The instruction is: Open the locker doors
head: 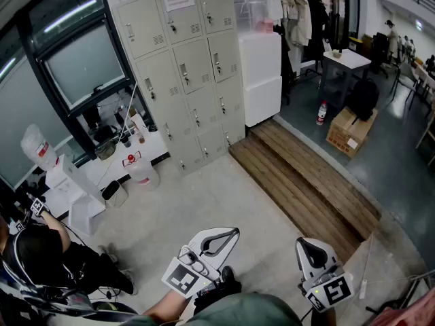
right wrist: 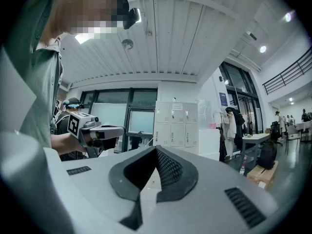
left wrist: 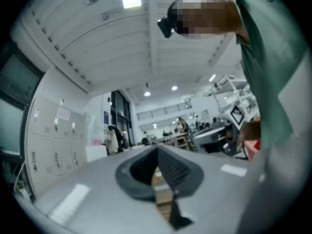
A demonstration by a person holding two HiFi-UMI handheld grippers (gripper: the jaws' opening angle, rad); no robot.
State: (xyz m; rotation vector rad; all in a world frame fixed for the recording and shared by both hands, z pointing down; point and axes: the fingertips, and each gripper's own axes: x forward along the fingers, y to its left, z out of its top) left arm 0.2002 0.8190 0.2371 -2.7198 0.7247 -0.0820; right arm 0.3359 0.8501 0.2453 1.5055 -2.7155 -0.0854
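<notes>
The beige lockers (head: 187,66) stand against the far wall, several doors in three columns, every door shut with its small handle showing. They also appear far off in the right gripper view, lockers (right wrist: 176,128), and at the left edge of the left gripper view, lockers (left wrist: 48,140). My left gripper (head: 230,234) and right gripper (head: 304,244) hang low by my body, well short of the lockers, over bare concrete floor. Both have their jaws closed tip to tip with nothing held: left gripper (left wrist: 157,148), right gripper (right wrist: 156,148).
A wooden platform (head: 299,175) runs diagonally on the right. A white cabinet (head: 260,73) stands beside the lockers. A water jug (head: 141,172) and clutter sit left of them. A seated person (head: 47,250) is at lower left; a cardboard box (head: 350,131) lies at right.
</notes>
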